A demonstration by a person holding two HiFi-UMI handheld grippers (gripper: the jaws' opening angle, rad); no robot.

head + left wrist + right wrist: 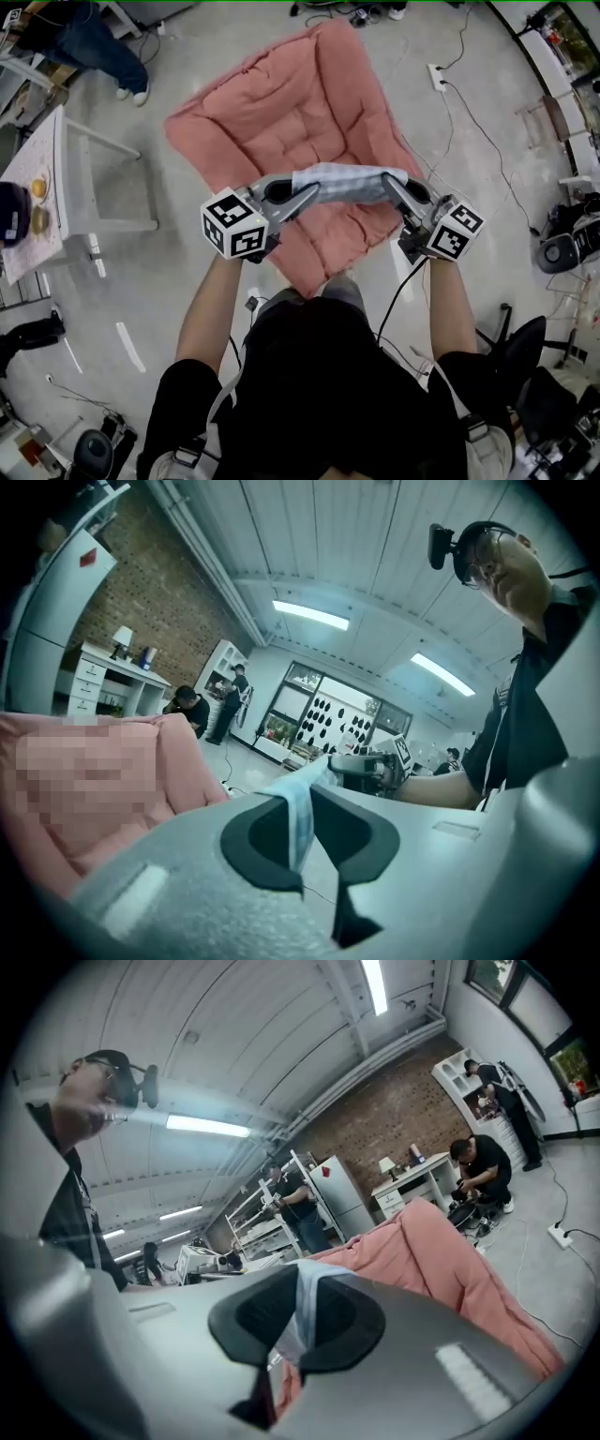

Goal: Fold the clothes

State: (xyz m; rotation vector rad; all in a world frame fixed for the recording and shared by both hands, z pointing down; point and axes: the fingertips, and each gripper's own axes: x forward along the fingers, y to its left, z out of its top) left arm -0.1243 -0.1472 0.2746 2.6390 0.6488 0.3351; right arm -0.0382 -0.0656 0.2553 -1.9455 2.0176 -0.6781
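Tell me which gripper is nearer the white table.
Left. The left gripper holds the end of the cloth toward the white table; the right gripper holds its far end.

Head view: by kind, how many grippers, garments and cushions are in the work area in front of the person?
Grippers: 2, the left gripper and the right gripper, both shut on the garment.
Garments: 1, pale blue-grey, stretched between them.
Cushions: 1, the pink quilted cushion below.
Total: 4

The cloth (349, 182) spans from left tool (309, 193) to right tool (390, 184), over the cushion (281, 103).
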